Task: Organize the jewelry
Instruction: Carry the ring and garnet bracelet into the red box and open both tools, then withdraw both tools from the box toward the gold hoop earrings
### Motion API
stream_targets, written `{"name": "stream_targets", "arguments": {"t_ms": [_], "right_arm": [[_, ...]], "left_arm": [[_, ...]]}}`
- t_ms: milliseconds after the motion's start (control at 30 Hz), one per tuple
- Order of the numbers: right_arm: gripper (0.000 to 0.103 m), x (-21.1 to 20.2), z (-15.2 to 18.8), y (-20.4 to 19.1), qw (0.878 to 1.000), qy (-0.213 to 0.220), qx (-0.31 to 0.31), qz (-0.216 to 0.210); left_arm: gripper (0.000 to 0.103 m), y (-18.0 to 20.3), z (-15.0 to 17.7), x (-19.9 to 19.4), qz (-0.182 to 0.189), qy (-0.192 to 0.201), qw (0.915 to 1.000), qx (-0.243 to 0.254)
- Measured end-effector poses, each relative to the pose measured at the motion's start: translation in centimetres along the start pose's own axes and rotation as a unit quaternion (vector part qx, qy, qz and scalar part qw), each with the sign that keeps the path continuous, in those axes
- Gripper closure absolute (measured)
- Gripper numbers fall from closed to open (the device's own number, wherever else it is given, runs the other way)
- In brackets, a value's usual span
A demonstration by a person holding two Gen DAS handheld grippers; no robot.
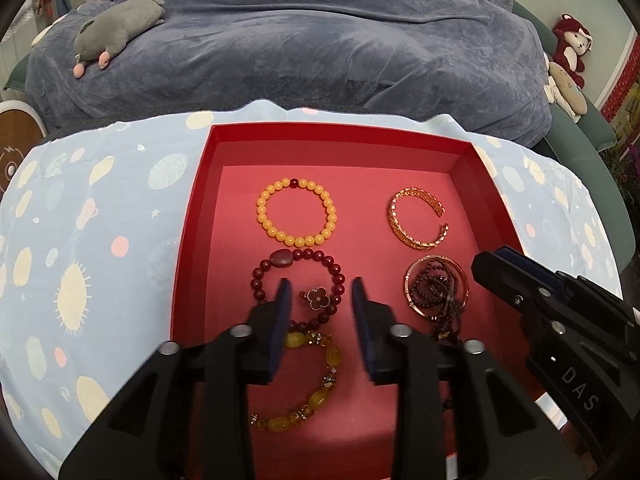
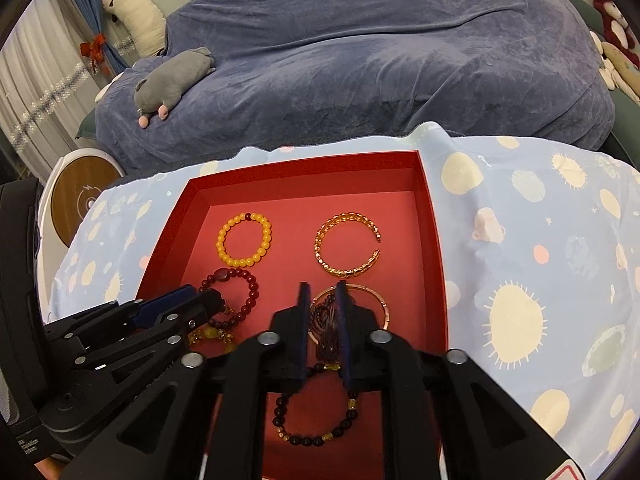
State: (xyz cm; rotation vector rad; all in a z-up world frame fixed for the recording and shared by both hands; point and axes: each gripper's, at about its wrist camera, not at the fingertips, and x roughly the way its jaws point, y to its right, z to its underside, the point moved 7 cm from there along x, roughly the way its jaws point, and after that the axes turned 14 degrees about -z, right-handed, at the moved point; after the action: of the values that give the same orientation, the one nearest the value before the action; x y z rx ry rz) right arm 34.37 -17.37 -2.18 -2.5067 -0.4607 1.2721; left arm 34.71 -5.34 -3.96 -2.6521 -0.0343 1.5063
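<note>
Both grippers hung over the red tray (image 1: pixel 200 184) (on a blue cloth (image 1: pixel 100 216)): the left gripper (image 1: pixel 320 292) spread above a clover ring (image 1: pixel 316 299), the right gripper (image 2: pixel 323 292) parted around a dark cord (image 2: pixel 326 320), not pinching it

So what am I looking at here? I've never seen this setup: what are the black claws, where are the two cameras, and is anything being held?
No robot here: a person carries a two-finger hand-held gripper in each hand, with a fisheye camera on each looking along its fingers. The left camera shows the left hand-held gripper, the right camera the right hand-held gripper. Below them a red tray sits on a light blue patterned cloth. It holds a yellow bead bracelet, an open gold bangle, a dark red bead bracelet with a clover ring inside it, a thin rose-gold bangle, a chunky yellow bracelet and a black bead bracelet. Both grippers stand open; neither grips anything.
</note>
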Motion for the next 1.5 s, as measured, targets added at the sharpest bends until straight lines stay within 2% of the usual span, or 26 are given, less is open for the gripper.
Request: {"name": "stream_targets", "arguments": {"t_ms": [33,67,400,700,1067,1267,1500], "right_arm": [[0.062,-0.4,-0.1,0.0,1.0,0.007,0.0,0.004],[0.059,-0.7,-0.3,0.0,1.0,0.011,-0.001,0.005],[0.055,-3.7,0.3,-1.2,1.0,0.019,-0.009,0.007],[0.05,-7.7,3.4,-2.7,1.0,0.027,-0.011,0.009],[0.05,-11.8,12.1,-1.8,0.999,0.006,0.004,0.033],[0.05,-11.8,17.4,-1.7,0.999,-0.024,0.014,0.035],[0.05,-10.1,21.4,-2.9,0.998,-0.054,-0.002,0.032]], "left_arm": [[0.057,-0.1,-0.2,-0.2,-0.003,0.006,1.0,-0.003],[0.056,-0.3,-0.3,-0.4,-0.006,0.011,0.9999,-0.004],[0.054,-0.8,0.1,-3.5,-0.007,0.024,0.9996,-0.012],[0.05,-1.6,2.5,-8.0,-0.004,0.039,0.9991,-0.016],[0.049,-2.6,10.3,-11.2,-0.004,0.025,0.9996,-0.012],[0.049,-3.6,15.6,-10.8,-0.015,-0.004,0.9997,-0.017],[0.049,-4.7,20.3,-9.7,-0.033,-0.031,0.9986,-0.028]]}}
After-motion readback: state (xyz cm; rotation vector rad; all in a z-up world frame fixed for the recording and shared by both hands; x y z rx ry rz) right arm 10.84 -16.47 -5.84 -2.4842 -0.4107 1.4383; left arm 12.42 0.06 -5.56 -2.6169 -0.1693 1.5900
